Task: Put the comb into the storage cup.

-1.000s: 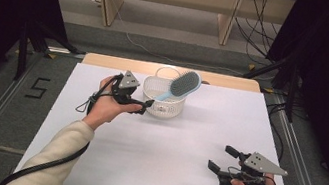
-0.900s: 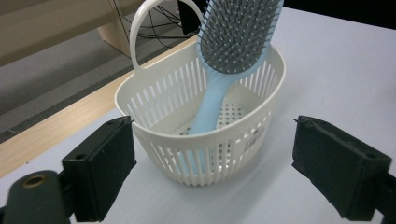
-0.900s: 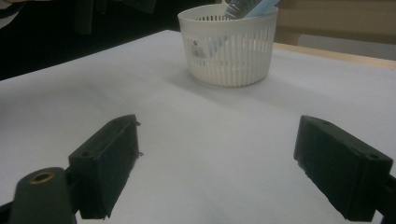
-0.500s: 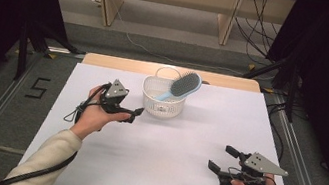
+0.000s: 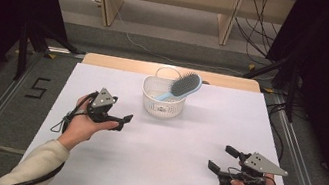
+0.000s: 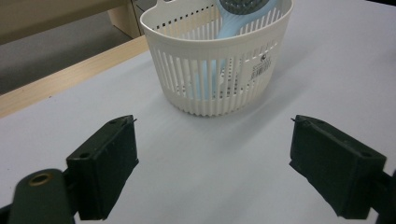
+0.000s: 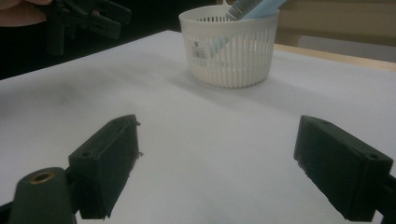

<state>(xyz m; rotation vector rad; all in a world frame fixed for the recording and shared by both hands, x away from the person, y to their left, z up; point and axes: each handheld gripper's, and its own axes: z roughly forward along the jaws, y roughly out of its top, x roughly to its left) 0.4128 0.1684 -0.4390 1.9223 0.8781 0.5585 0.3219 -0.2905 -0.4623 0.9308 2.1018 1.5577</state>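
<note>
Holding both grippers released, jaws wide apart, nothing between them.
My left gripper (image 5: 120,119) sits left of centre, pointing toward the basket (image 5: 162,105) with the hairbrush (image 5: 182,86); my right gripper (image 5: 222,159) rests lower right; the basket label (image 6: 262,68) is too small to read.

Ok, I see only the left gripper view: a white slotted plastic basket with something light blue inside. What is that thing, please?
Observer: A light blue plastic hairbrush. Its dark bristle head leans out over the rim of the white slotted plastic basket.
Operator: And what is on the other side of the table?
Observer: The right hand-held gripper is at the near right of the white table, jaws open with nothing between them.
Operator: How does mine stand to the basket?
Observer: The left hand-held gripper is left of the basket and nearer the person, apart from it.
</note>
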